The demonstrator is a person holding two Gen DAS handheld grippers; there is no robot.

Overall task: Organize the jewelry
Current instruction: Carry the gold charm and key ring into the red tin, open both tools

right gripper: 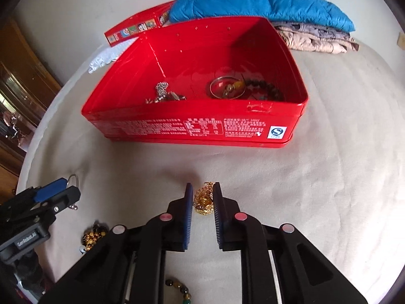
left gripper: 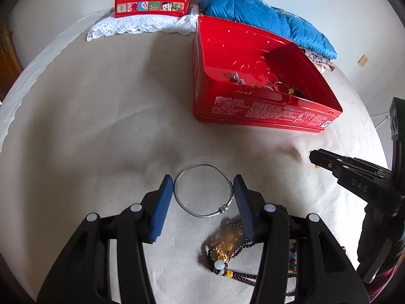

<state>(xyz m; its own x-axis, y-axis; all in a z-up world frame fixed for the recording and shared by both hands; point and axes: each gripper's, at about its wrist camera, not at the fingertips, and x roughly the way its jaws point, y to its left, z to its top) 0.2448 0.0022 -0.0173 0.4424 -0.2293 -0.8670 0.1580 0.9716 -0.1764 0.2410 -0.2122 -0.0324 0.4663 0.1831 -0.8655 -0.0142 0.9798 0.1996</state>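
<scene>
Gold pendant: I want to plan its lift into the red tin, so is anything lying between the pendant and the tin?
Nothing visible does. The gold pendant sits between the right gripper's open fingers, and only bare cloth lies between it and the red tin. The tin's near wall must be cleared.

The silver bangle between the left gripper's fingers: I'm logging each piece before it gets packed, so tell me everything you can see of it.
The silver bangle is a thin round hoop of smooth, shiny metal, with a small knobbed bead joint on its lower right. It lies flat on the beige cloth, whole and unbent. The left gripper straddles it, the blue pads at either side, at or nearly at its rim. An amber and dark bead string lies just below it, apart. The red tin stands farther off.
</scene>
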